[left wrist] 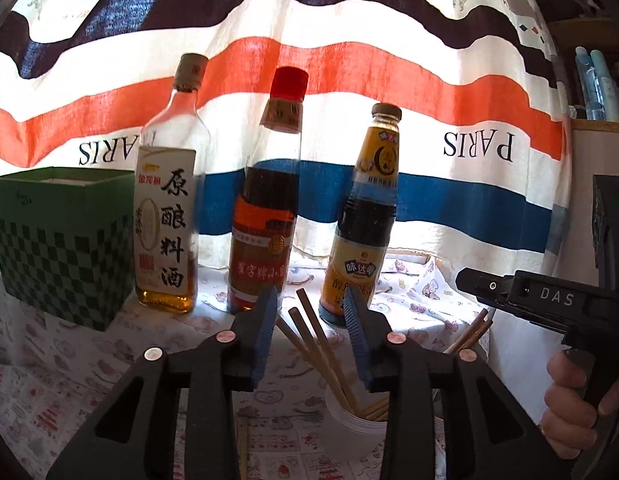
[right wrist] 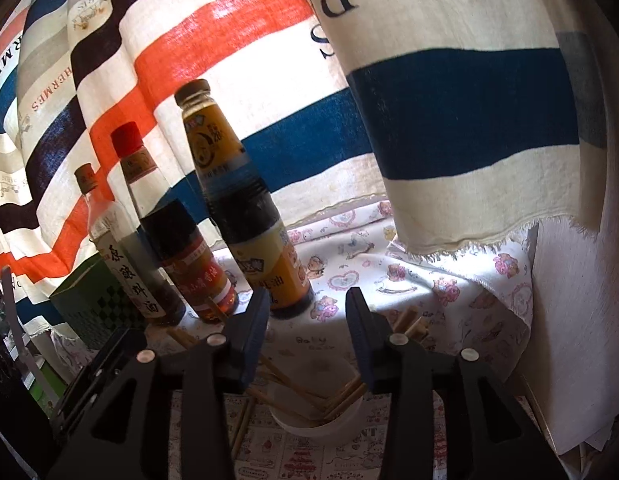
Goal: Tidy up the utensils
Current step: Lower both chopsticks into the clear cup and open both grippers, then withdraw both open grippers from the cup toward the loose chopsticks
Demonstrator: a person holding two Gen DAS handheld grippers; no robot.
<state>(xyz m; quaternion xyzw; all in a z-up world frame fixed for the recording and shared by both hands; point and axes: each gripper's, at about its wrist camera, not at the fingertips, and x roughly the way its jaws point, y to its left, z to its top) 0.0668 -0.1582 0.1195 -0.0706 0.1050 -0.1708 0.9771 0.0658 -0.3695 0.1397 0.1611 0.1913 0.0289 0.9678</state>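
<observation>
Both the left claw (left wrist: 311,322) and the right claw (right wrist: 307,326) hung spread and empty just above the white cup (left wrist: 355,424) holding the chopsticks (left wrist: 321,344), so a careless dip could have tipped it toward the bottles (left wrist: 361,216) behind.
</observation>
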